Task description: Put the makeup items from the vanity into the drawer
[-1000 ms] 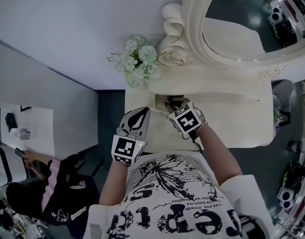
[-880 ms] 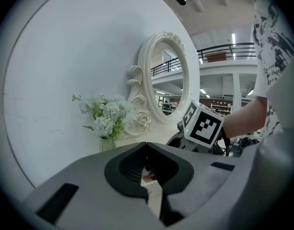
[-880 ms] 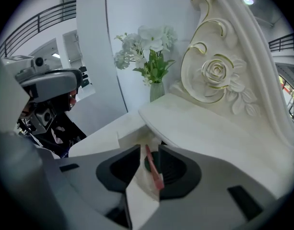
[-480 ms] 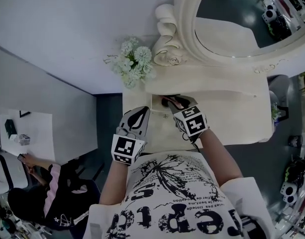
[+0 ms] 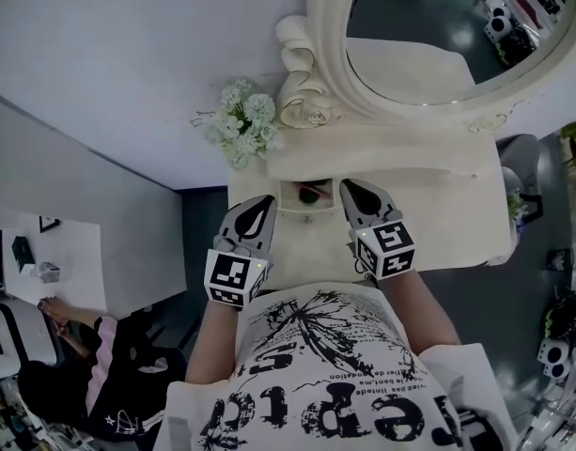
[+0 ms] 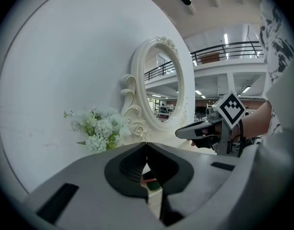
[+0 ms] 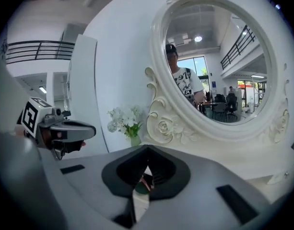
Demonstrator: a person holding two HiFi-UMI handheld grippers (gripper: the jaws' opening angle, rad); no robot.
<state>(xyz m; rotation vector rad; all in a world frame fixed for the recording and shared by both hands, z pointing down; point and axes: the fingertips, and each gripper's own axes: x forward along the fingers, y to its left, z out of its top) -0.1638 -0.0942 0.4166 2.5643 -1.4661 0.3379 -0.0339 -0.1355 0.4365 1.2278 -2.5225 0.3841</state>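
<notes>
Both my jaws closed, empty.
My left gripper (image 5: 259, 203) and right gripper (image 5: 355, 188) pinch nothing, the right having just closed; the drawer (image 5: 306, 216) sits between their tips.

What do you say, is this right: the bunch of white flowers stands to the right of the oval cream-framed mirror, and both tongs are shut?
Not quite. The head view shows the bunch of white flowers to the left of the oval cream-framed mirror, not the right. The left tongs and right tongs are indeed shut.
</notes>
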